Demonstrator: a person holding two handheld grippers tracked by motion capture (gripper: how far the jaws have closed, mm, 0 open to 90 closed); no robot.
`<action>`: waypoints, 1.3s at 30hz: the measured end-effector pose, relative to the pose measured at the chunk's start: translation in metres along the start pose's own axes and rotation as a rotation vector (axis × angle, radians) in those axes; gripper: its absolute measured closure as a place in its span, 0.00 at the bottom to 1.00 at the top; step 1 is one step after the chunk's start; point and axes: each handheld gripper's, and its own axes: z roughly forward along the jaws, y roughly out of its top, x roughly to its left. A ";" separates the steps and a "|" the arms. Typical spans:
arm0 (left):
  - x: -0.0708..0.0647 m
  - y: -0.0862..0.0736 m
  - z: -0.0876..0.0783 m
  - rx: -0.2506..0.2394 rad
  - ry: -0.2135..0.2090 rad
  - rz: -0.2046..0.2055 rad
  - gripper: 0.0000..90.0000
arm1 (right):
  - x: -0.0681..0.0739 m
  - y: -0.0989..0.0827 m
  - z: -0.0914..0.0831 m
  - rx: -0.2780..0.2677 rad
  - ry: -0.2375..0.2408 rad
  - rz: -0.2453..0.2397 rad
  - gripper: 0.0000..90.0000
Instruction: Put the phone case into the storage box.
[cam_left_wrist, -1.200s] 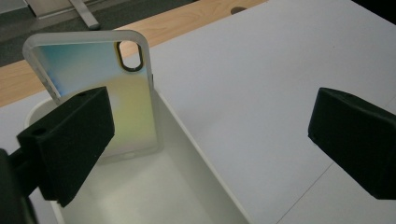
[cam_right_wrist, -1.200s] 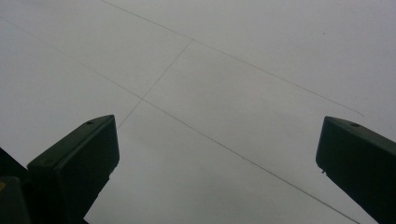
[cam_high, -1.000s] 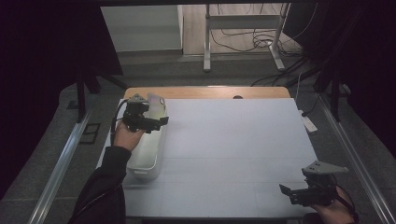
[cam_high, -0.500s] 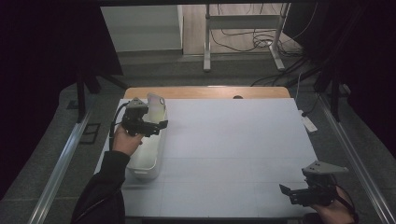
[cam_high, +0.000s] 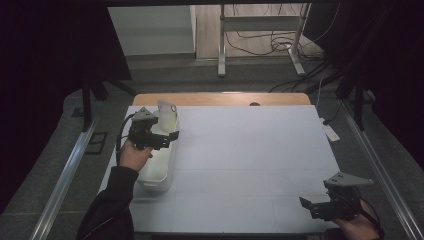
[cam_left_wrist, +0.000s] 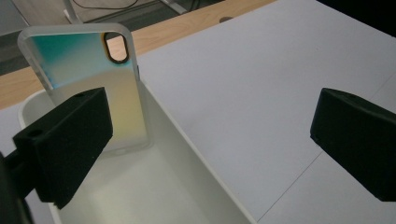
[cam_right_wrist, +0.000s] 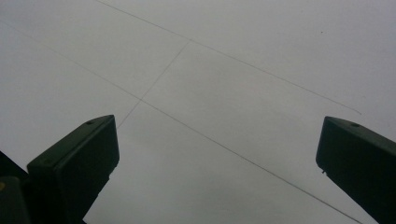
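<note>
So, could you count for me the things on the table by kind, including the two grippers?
Phone case, standing upright in the bin's far end: 1
White bin: 1
Grippers, both with jaws open, left gripper over the bin, right gripper near the table's front corner: 2
Total: 4

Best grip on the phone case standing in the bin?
Take the phone case by its free top edge, from above, left gripper jaws across its thin faces. It stands nearly upright against the end wall of the white bin, so probably only the top is reachable.
</note>
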 end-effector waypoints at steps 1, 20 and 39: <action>-0.001 0.000 0.000 -0.001 0.000 0.002 0.00 | 0.000 0.000 0.000 0.000 0.000 -0.001 0.00; -0.011 -0.009 -0.006 -0.010 0.002 0.017 0.00 | 0.001 0.000 0.000 0.001 0.000 -0.004 0.00; -0.018 -0.020 -0.019 -0.003 0.011 0.021 0.00 | 0.001 0.000 0.000 0.002 0.002 -0.005 0.00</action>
